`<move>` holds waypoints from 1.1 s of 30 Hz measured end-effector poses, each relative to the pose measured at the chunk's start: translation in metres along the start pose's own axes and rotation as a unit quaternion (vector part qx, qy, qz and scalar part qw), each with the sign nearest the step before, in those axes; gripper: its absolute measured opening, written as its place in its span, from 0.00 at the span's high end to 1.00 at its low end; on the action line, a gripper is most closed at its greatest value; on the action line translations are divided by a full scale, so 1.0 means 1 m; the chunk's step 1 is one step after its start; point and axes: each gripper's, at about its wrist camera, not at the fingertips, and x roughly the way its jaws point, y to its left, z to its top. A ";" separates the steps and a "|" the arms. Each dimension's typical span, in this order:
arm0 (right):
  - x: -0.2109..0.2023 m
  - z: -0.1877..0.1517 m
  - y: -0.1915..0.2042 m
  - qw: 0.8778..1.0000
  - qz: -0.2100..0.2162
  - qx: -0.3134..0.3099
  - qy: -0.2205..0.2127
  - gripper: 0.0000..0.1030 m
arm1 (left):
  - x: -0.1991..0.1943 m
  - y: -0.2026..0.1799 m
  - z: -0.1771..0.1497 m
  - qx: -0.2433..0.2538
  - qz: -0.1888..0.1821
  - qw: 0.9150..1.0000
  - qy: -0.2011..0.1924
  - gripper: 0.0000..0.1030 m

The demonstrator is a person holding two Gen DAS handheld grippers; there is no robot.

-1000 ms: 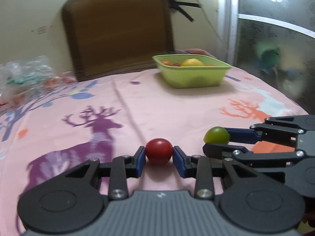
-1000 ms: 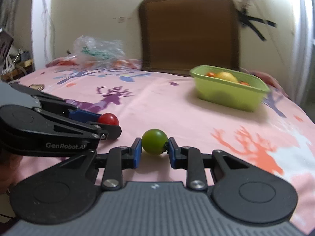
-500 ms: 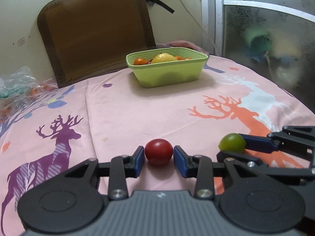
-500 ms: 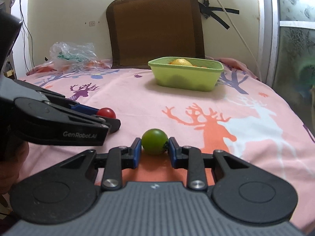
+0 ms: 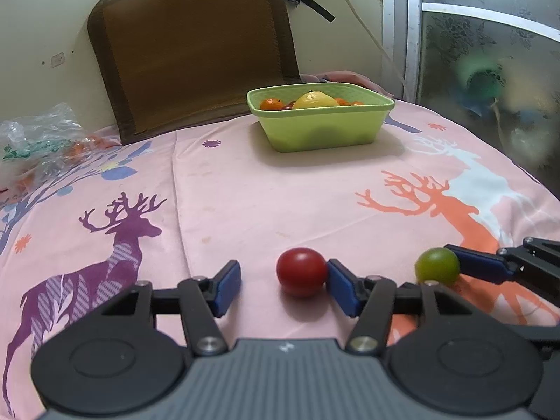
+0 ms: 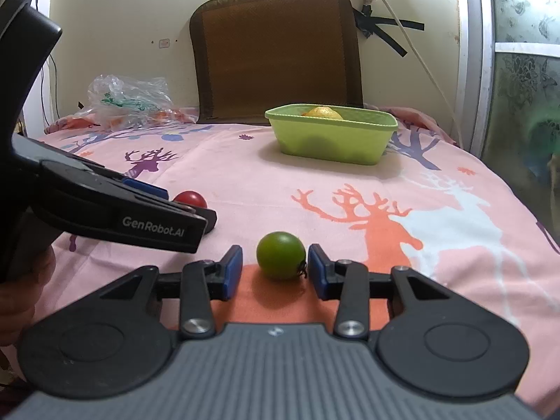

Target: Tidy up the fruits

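Smooth round tomatoes, red (image 5: 301, 276) and green (image 6: 281, 260), sit seemingly loose between both spread claws (image 5: 284, 287) (image 6: 274, 272).

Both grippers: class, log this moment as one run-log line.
left gripper: open, red fruit at right pad | right gripper: open, green fruit between | both on cloth | tub ahead

brown cushion (image 6: 276, 56), plastic bag (image 6: 129, 99), deer-print cloth (image 5: 245, 192).

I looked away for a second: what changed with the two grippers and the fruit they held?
Both let go. The left gripper opened; the red fruit sits on the cloth, touching only its right finger. The right gripper opened around the green fruit. The green basket still stands by the chair.
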 end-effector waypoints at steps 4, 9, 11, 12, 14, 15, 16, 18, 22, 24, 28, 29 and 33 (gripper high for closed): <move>0.000 -0.002 0.001 1.000 -0.008 0.004 -0.004 0.54 | -0.001 0.002 -0.001 -0.005 0.001 1.000 -0.001 0.43; 0.000 -0.003 0.002 1.000 -0.010 0.009 -0.006 0.48 | -0.001 0.002 -0.002 -0.005 0.002 1.000 -0.003 0.43; -0.001 -0.004 0.002 1.000 -0.010 0.011 -0.007 0.48 | -0.001 0.002 -0.003 -0.005 0.002 1.000 -0.004 0.42; -0.001 -0.004 0.002 1.000 -0.011 0.011 -0.007 0.48 | -0.001 0.002 -0.003 -0.005 0.002 1.000 -0.004 0.42; -0.001 -0.004 0.002 1.000 -0.010 0.012 -0.007 0.48 | -0.002 0.002 -0.003 -0.006 0.003 1.000 -0.005 0.41; -0.001 -0.004 0.002 1.000 -0.010 0.011 -0.007 0.47 | -0.002 0.002 -0.004 -0.006 0.004 1.000 -0.005 0.40; -0.001 -0.004 0.002 1.000 -0.010 0.011 -0.007 0.47 | -0.002 0.003 -0.004 -0.007 0.003 1.000 -0.006 0.40; -0.002 -0.004 0.003 1.000 -0.010 0.011 -0.007 0.46 | -0.002 0.003 -0.005 -0.007 0.003 1.000 -0.007 0.39; -0.004 -0.006 0.004 1.000 -0.010 0.010 -0.009 0.46 | -0.002 0.004 -0.005 -0.007 0.002 1.000 -0.007 0.39; -0.005 -0.007 0.004 1.000 -0.010 0.011 -0.010 0.45 | -0.002 0.004 -0.005 -0.007 0.002 1.000 -0.008 0.39; -0.009 -0.010 0.004 1.000 -0.009 0.005 -0.013 0.45 | -0.002 0.004 -0.006 -0.006 0.001 1.000 -0.011 0.39; -0.010 -0.011 0.005 1.000 -0.009 0.004 -0.014 0.46 | -0.003 0.004 -0.006 -0.006 0.001 1.000 -0.012 0.39; -0.013 -0.013 0.006 1.000 -0.008 0.000 -0.015 0.46 | -0.003 0.005 -0.008 -0.004 0.000 1.000 -0.017 0.39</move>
